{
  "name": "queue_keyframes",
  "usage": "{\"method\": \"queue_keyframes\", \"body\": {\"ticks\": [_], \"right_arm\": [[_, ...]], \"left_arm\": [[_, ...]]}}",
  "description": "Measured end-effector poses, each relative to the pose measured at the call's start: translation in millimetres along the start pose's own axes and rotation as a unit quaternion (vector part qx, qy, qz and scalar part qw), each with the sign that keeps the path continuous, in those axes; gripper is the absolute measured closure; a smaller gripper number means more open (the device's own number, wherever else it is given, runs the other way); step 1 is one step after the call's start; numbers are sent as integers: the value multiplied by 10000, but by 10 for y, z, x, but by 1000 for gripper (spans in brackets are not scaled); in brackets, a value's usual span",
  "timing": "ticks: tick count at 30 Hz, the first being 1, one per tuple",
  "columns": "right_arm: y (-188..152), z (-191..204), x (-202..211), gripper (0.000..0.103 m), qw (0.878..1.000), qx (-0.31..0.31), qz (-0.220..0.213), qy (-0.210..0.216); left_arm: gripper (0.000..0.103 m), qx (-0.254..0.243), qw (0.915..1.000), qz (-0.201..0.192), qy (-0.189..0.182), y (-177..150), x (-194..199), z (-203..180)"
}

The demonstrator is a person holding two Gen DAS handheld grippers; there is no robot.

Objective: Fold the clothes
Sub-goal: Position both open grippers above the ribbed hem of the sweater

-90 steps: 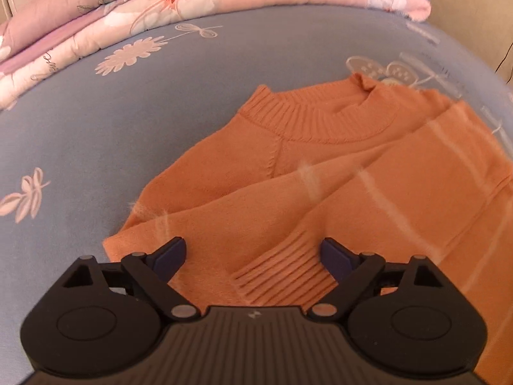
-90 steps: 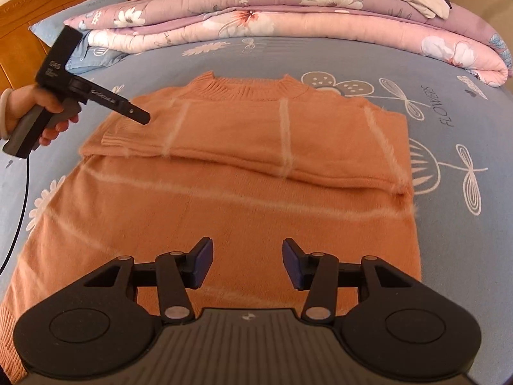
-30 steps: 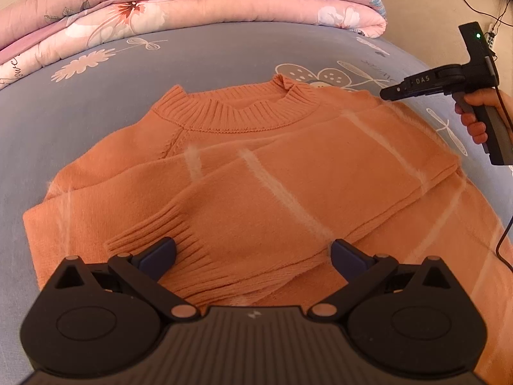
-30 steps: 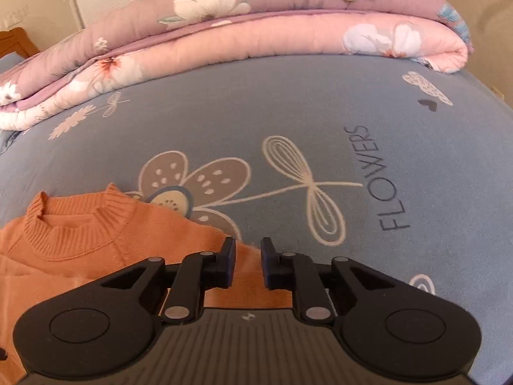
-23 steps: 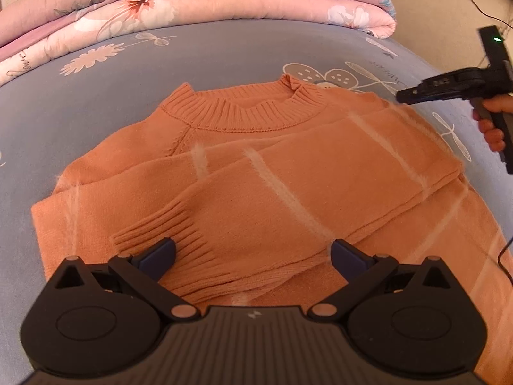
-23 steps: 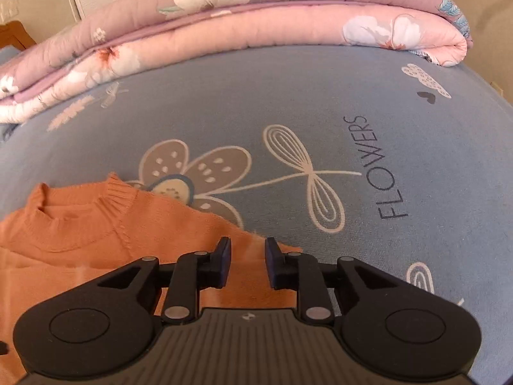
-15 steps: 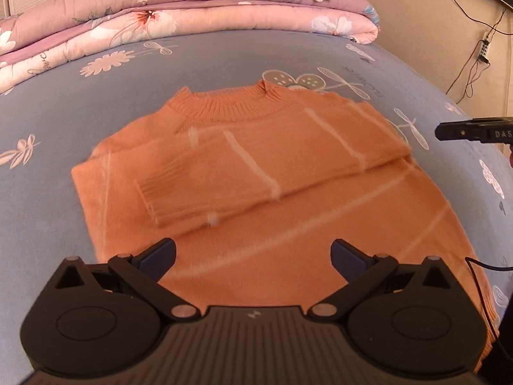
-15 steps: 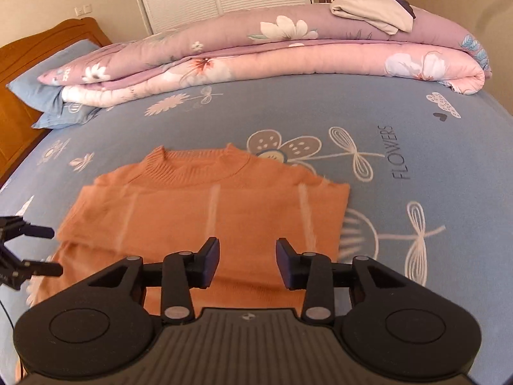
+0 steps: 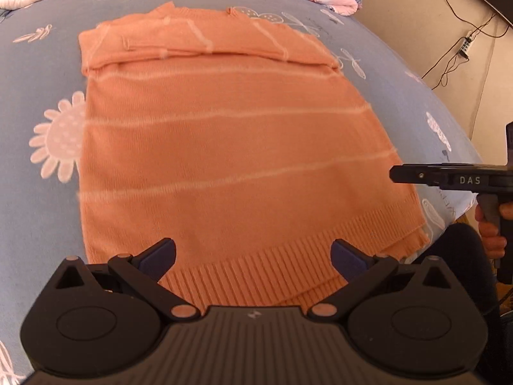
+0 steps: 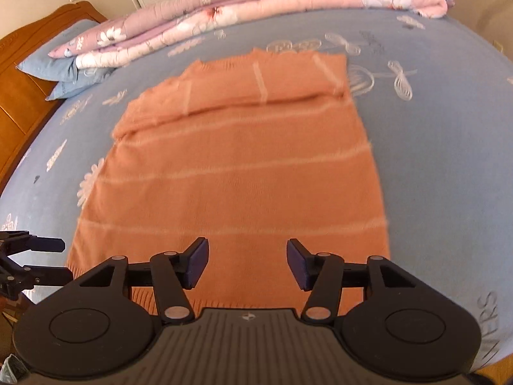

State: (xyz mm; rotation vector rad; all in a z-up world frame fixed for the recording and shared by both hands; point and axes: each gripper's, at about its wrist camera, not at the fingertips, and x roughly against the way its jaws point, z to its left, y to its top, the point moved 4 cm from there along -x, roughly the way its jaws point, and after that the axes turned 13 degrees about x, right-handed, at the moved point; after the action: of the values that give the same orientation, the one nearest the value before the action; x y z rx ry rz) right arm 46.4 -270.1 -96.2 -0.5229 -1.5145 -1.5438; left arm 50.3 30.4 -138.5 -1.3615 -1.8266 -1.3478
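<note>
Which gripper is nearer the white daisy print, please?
Left. The left gripper hovers beside the daisy; the right gripper, jaws opening on nothing, is farther, over the sweater.

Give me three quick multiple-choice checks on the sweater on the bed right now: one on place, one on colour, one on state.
1. Where do the folded sleeves lie on the sweater?
A. across the collar end
B. across the ribbed hem
C. off on the sheet

2. What colour is the sheet under it?
A. white
B. blue with a flower print
C. green

3. What is between the right gripper pads?
A. the hem, pinched
B. a sleeve cuff
C. nothing

Answers:
1 A: the sleeve band runs across the top, near the collar.
2 B: pale flowers show on blue.
3 C: its jaws are opening, with the sweater only seen beyond them; the left gripper is open too.
</note>
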Motion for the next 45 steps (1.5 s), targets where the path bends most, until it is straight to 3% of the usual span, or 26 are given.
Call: {"method": "queue_keyframes", "body": {"ticks": [4, 6, 10, 14, 17, 20, 24, 28, 31, 33, 35, 39, 40, 42, 45], "right_arm": [[-271, 189, -266, 44, 9995, -34, 256, -165], [-357, 246, -297, 42, 9994, 23, 194, -273], [-381, 286, -269, 41, 9991, -30, 248, -334], [-350, 256, -91, 41, 9993, -280, 1, -252], [-347, 247, -9, 39, 9989, -326, -163, -306], [-405, 252, -55, 39, 9985, -375, -71, -381], [-502, 312, -118, 38, 9986, -427, 15, -316], [-574, 324, -171, 34, 9982, -538, -18, -251], [-560, 320, -180, 29, 9982, -574, -29, -159], [-546, 317, -192, 28, 9985, -528, -14, -123], [-535, 306, -199, 28, 9987, -494, -23, -85], [-539, 275, -197, 27, 9982, -596, -115, -8], [-542, 272, -188, 27, 9980, -614, -119, -4], [-520, 289, -148, 28, 9980, -616, -149, -65], [-446, 366, -30, 28, 9977, -407, -510, -192]], "left_arm": [[1, 590, 9976, 349, 59, -224, -200, 209], [1, 559, 9983, 193, 13, -309, -166, 244], [1, 592, 9979, 242, 49, -340, -59, 211], [1, 345, 9992, -202, -85, -265, 122, 156], [1, 286, 9988, -335, -204, -140, 101, 145], [1, 243, 9968, -743, -178, 169, 114, 165], [1, 501, 9919, -1168, -61, 776, 33, 325], [1, 916, 9884, -1208, -90, 1181, -195, 548], [1, 843, 9884, -1264, -24, 1305, -357, 563], [1, 1045, 9892, -1015, 188, 1325, -498, 653], [2, 1303, 9862, -702, 739, 1278, -625, 782], [1, 830, 9899, -719, 896, 1145, -548, 643], [1, 820, 9901, -791, 818, 1098, -477, 580], [1, 891, 9920, -858, 255, 944, -321, 411], [1, 710, 9939, -786, -303, 619, -236, 133]]}}
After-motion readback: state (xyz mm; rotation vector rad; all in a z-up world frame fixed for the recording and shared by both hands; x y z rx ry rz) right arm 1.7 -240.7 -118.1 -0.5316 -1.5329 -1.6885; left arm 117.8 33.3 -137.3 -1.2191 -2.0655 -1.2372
